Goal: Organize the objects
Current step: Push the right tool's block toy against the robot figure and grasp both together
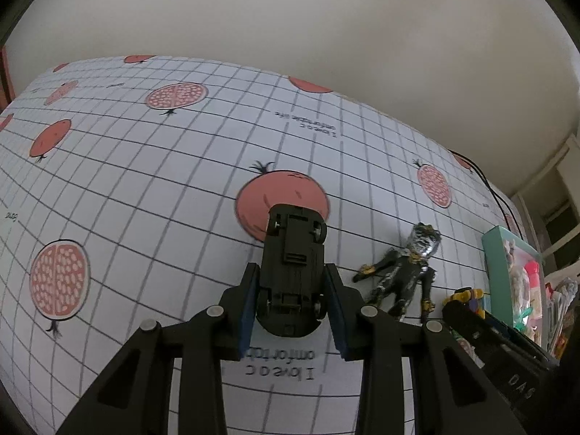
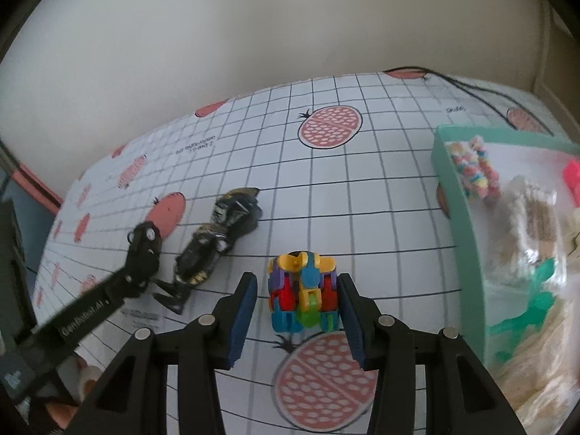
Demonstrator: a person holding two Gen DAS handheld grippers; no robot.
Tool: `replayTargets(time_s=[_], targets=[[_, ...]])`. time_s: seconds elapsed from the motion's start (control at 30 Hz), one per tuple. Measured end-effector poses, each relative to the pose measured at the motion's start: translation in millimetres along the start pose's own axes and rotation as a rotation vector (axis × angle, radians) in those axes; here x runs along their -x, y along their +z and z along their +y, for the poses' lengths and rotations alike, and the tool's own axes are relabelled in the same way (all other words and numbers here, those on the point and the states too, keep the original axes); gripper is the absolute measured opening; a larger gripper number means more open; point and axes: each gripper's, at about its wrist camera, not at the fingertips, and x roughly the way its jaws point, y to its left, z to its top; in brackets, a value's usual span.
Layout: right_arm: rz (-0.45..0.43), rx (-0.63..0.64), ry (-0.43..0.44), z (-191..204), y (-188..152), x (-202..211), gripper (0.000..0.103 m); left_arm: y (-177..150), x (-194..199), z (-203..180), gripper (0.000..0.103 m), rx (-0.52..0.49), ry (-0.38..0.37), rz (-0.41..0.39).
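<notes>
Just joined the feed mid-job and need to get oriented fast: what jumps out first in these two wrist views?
The left gripper frames a black toy car lying upside down, wheels up, on the pomegranate-print tablecloth. The right gripper straddles a multicoloured block toy, its jaws open. Between them lies a black-and-gold action figure, and a teal box of trinkets sits at the right edge.
</notes>
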Motion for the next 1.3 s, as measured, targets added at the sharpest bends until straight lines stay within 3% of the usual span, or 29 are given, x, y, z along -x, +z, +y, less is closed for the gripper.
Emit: replayTargets(time_s=[0.07,0.17,0.23,0.4,0.5,0.87,1.3], targets=[[0.009,-0.036,0.032,-0.2,0.5,-2.0,0.049,0.0,1.6,4.5,0.036,0.009,-0.006,0.000],[0.020,-0.097,0.092,-1.4,1.5,-3.6,0.063,0.7,1.5,8.5,0.036,0.016,-0.015,0.001],[0.027,-0.123,0.119,-0.4,2.7,-4.3,0.065,1.0,0.8,8.9,0.036,0.018,-0.019,0.001],[0.034,-0.161,0.119,8.0,9.6,-9.7,0.066,0.0,1.5,10.7,0.036,0.023,-0.032,0.002],[0.024,-0.179,0.115,13.3,13.4,-13.5,0.072,-0.9,2.4,12.7,0.036,0.027,-0.044,0.003],[-0.003,-0.118,-0.045,44.8,19.3,-21.6,0.075,-2.5,3.5,15.5,0.037,0.019,-0.037,0.005],[0.021,-0.006,-0.144,65.1,27.2,-35.7,0.078,-0.4,5.9,16.3,0.037,-0.035,0.022,-0.008]])
